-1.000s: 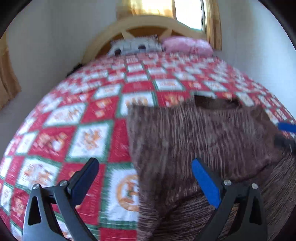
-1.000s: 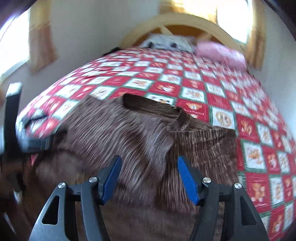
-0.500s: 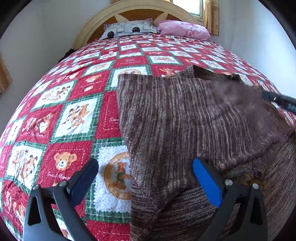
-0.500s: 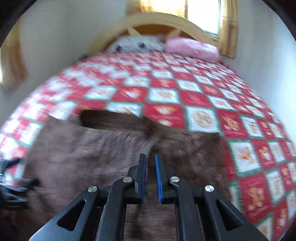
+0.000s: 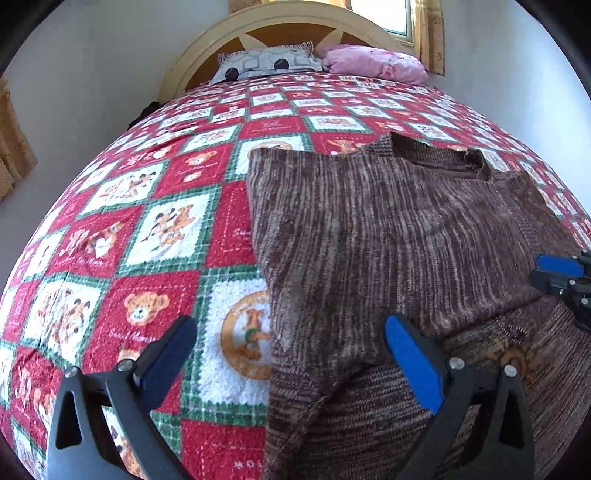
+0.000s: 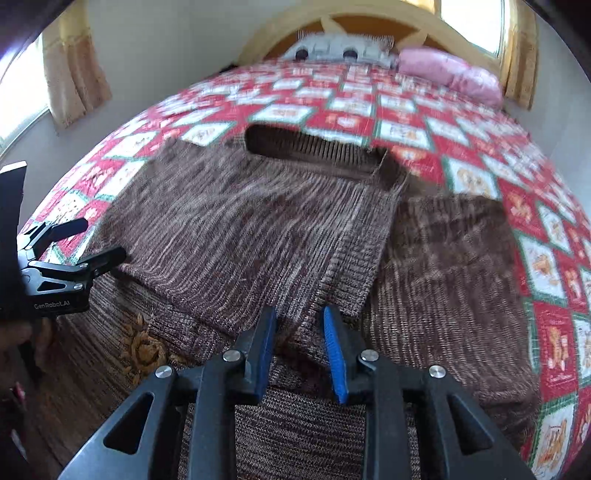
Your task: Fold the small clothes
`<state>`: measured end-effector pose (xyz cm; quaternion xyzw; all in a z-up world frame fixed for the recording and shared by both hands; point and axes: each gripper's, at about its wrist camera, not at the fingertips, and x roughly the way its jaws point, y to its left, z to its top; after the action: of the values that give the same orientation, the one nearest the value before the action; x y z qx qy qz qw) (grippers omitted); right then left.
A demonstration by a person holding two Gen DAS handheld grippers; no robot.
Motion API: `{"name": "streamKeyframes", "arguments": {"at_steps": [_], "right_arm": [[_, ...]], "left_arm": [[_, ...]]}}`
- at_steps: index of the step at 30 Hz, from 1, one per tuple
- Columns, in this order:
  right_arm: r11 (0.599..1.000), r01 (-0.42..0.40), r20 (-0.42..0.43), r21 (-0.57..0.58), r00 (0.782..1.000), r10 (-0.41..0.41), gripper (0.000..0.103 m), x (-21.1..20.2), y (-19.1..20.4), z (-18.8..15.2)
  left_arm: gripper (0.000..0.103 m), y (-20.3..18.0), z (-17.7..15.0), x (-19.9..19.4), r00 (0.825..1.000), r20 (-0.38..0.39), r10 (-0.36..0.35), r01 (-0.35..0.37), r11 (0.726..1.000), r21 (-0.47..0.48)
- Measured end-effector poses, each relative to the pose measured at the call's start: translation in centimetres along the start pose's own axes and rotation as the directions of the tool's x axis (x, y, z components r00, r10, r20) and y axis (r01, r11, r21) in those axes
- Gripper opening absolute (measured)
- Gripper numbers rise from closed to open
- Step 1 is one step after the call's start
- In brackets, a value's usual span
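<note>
We see bright daylight from the window (image 5: 380, 14) behind the headboard (image 5: 280, 33), blown out to white. Our left view is sharp; our right view smears the quilt (image 6: 369, 110) toward the bed's far edge. Fisheye bowing curves everything, with black corners.

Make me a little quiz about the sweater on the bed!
1. True or false: the brown sweater lies on a red checked quilt.
2. Which pillow sits farther right at the headboard: (a) the pink pillow or (b) the grey pillow?
3. Fill in: the left gripper is wide ____, with nothing between its fingers.

Key:
1. True.
2. (a), the pink pillow.
3. Open. The right gripper has only a narrow gap, hovering by a folded sleeve.
</note>
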<state>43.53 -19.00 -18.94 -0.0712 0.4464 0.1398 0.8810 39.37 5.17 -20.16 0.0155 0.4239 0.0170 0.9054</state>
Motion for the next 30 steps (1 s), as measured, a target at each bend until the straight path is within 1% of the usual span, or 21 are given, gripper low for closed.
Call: {"name": "streamKeyframes", "arguments": {"at_steps": [3,9,14,17,19,21,24,30], "right_arm": [[0.999,-0.009,-0.011,0.034,1.000,0.009,0.028,-0.2,-0.3,-0.3],[0.999,0.031,-0.019,-0.013,0.999,-0.032,0.028,-1.0,0.6,-1.0],[0.999,0.047,-0.011,-0.018,0.999,-0.048,0.029,-1.1,0.7,-1.2],[0.998,0.051,-0.001,-0.023,0.999,-0.051,0.036,-1.5,0.7,-1.5],[0.999,0.050,-0.009,-0.013,0.999,-0.051,0.049,-1.8,0.4,-2.0],[0.999,0.036,0.012,-0.001,0.999,-0.036,0.049,-2.5,0.1,-2.4],[0.999,0.040,0.022,0.006,0.999,-0.040,0.049,-3.8,0.1,-3.0],[1.000,0.020,0.047,0.005,0.999,-0.020,0.050,-6.5,0.2,-4.7]], "left_arm": [[0.103,0.3,-0.2,-0.2,1.000,0.004,0.002,-0.002,1.000,-0.010],[0.103,0.4,0.0,0.0,1.000,-0.007,-0.014,0.014,1.000,-0.021],[0.103,0.5,-0.2,-0.2,1.000,-0.002,-0.017,0.016,0.999,-0.028],[0.103,0.9,-0.7,-0.9,1.000,0.006,-0.022,0.022,0.999,-0.047],[0.103,1.3,-1.2,-1.4,1.000,0.009,-0.030,0.030,0.997,-0.064],[0.103,1.5,-1.5,-2.2,0.999,0.027,-0.029,0.031,0.997,-0.071],[0.103,1.6,-1.9,-3.4,0.999,0.049,-0.016,0.019,0.997,-0.073],[0.103,0.7,-3.3,-6.1,0.997,0.075,-0.030,0.033,0.999,-0.035]]}}
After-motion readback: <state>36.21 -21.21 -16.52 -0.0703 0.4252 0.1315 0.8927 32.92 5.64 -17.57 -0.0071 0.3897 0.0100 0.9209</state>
